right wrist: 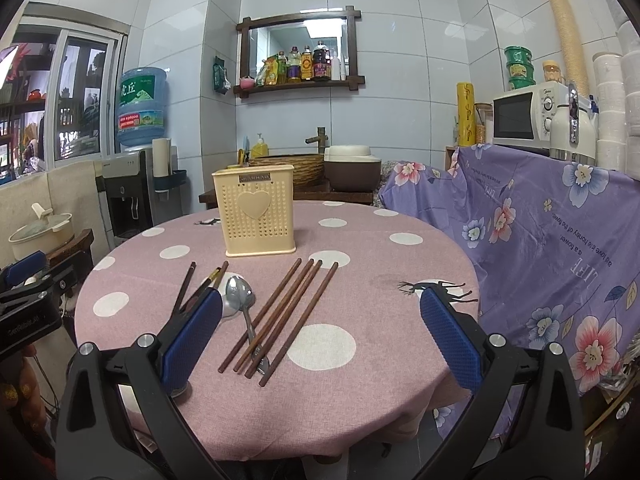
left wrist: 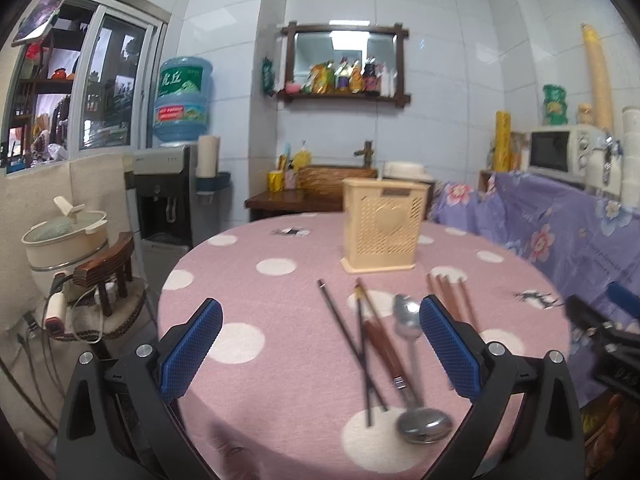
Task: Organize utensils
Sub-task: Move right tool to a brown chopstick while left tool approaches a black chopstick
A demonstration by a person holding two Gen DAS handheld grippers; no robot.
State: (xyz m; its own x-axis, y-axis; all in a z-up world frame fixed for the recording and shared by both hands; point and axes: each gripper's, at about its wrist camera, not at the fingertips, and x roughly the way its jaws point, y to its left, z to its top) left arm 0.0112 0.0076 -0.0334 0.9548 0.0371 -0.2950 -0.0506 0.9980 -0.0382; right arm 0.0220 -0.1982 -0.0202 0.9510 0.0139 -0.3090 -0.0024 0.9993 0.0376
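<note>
A cream perforated utensil holder (left wrist: 382,226) (right wrist: 256,210) stands upright at the far side of the round pink polka-dot table (left wrist: 248,280) (right wrist: 380,264). In front of it lie two dark chopsticks (left wrist: 348,340) (right wrist: 186,286), a wood-handled ladle (left wrist: 424,424), a metal spoon (left wrist: 406,318) (right wrist: 240,296) and several brown chopsticks (left wrist: 454,300) (right wrist: 280,316). My left gripper (left wrist: 320,344) hangs open over the dark chopsticks and ladle, holding nothing. My right gripper (right wrist: 320,340) is open above the brown chopsticks, also holding nothing.
A purple floral cloth (right wrist: 560,240) drapes furniture close to the table's right, with a microwave (right wrist: 528,116) on top. To the left are a pot on a wooden stool (left wrist: 68,236) and a water dispenser (left wrist: 168,192). A basin counter (right wrist: 288,184) stands behind the table.
</note>
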